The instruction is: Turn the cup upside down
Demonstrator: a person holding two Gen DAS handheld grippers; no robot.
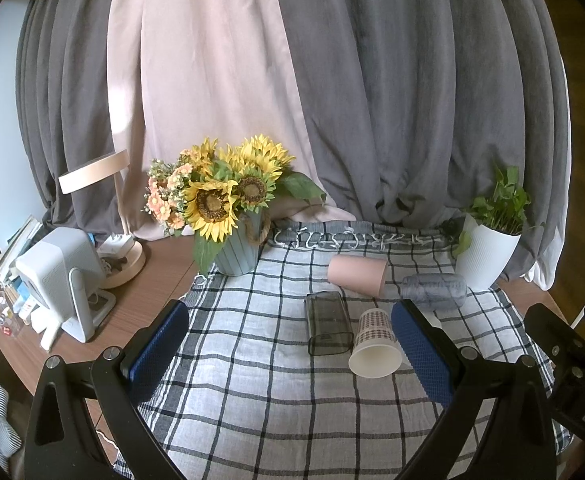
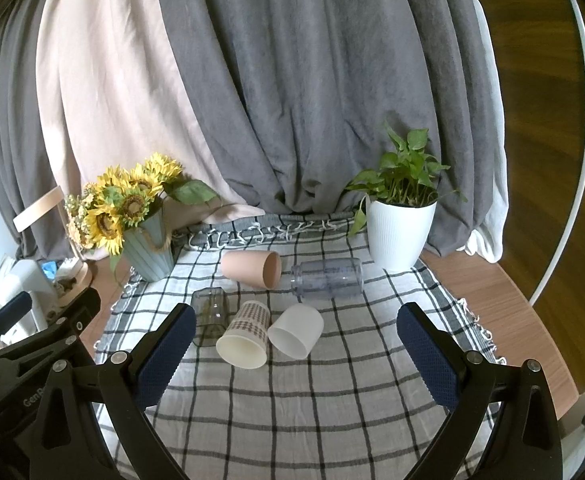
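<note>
Several cups lie on their sides on a checked cloth point(image 2: 292, 400). A patterned paper cup point(image 2: 244, 336) point(image 1: 374, 344) points its mouth at me. A white cup point(image 2: 297, 330) lies right of it, hidden behind a finger in the left wrist view. A smoky square cup point(image 2: 211, 314) point(image 1: 328, 322) lies to its left. A pink cup point(image 2: 252, 268) point(image 1: 358, 276) and a clear bluish cup point(image 2: 328, 279) point(image 1: 434, 290) lie farther back. My left gripper point(image 1: 288, 336) is open and empty, short of the cups. My right gripper point(image 2: 296, 340) is open and empty, with the paper and white cups ahead between its fingers.
A sunflower vase point(image 2: 148, 252) point(image 1: 238, 248) stands at the back left of the cloth. A white plant pot point(image 2: 398, 232) point(image 1: 484, 256) stands at the back right. A lamp point(image 1: 104, 216) and a white device point(image 1: 62, 276) sit on the wooden table's left. Curtains hang behind.
</note>
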